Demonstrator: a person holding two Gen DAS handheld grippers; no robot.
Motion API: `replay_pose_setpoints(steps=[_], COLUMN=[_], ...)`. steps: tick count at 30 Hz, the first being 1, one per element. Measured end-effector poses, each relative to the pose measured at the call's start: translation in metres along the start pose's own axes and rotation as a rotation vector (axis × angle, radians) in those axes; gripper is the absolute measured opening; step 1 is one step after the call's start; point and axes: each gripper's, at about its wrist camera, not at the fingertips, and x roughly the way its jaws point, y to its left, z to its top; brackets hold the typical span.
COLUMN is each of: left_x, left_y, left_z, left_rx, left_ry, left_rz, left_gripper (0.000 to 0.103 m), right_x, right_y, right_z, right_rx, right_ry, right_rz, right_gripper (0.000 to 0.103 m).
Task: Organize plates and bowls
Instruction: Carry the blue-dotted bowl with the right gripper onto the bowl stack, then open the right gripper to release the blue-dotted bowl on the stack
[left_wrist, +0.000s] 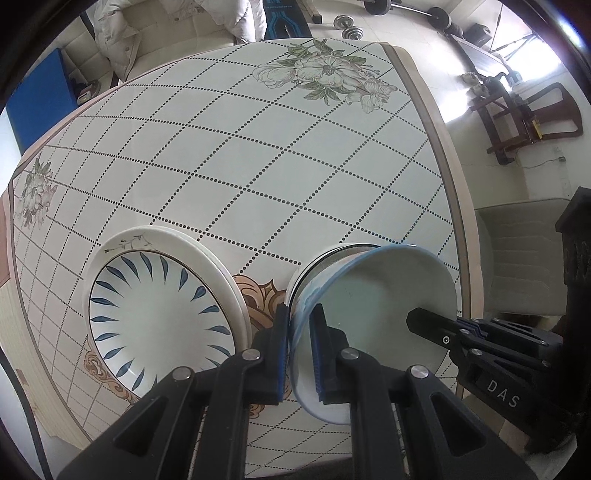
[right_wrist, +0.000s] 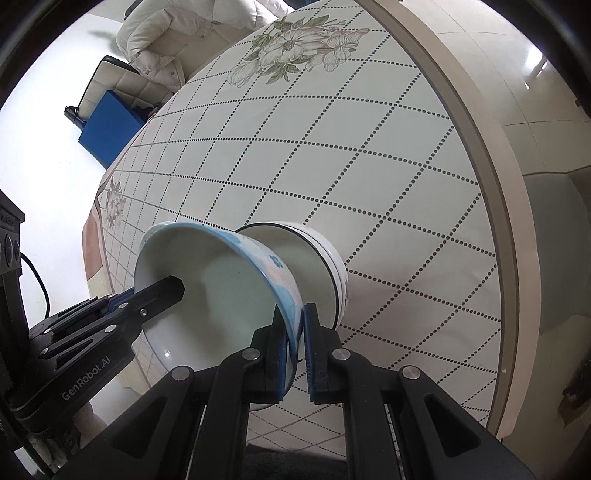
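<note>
A white bowl with a pale blue rim and blue flower pattern (left_wrist: 380, 295) (right_wrist: 221, 280) is held between both grippers. My left gripper (left_wrist: 300, 332) is shut on its near rim, one finger inside and one outside. On the opposite rim my right gripper (right_wrist: 295, 321) is likewise shut; it shows in the left wrist view (left_wrist: 424, 321), as the left one does in the right wrist view (right_wrist: 166, 291). Just behind and under the held bowl, a white bowl with dark rim lines (left_wrist: 325, 258) (right_wrist: 317, 258) stands on the table. Whether the two bowls touch is hidden. A stack of plates, topped by a blue-leaf plate (left_wrist: 159, 314), lies to the left.
The round table (left_wrist: 295, 166) (right_wrist: 369, 166) has a dotted grid and flower prints; its edge runs close on the right (left_wrist: 454, 206). A chair with a white jacket (right_wrist: 177, 44) and a blue box (right_wrist: 107, 129) stand beyond. Dumbbells (left_wrist: 347, 26) and a wooden chair (left_wrist: 532, 114) are on the floor.
</note>
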Motion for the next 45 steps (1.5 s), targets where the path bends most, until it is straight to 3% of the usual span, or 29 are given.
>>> replay_pose_setpoints(steps=[29,45], left_x=[0.032,0.026], left_y=[0.01,0.015], left_z=[0.004,-0.001], left_rx=[-0.026,-0.041], left_ry=[0.095,0.081], left_rz=[-0.042,-0.031], left_gripper=[0.009,0.01], right_x=[0.029,0.025], right_y=[-0.007,-0.003], right_z=[0.014,0.011], right_rx=[0.058,0.075], right_ry=[0.107,0.109], right_rz=[-0.044,-0.074], right_gripper=[0.01,0.015])
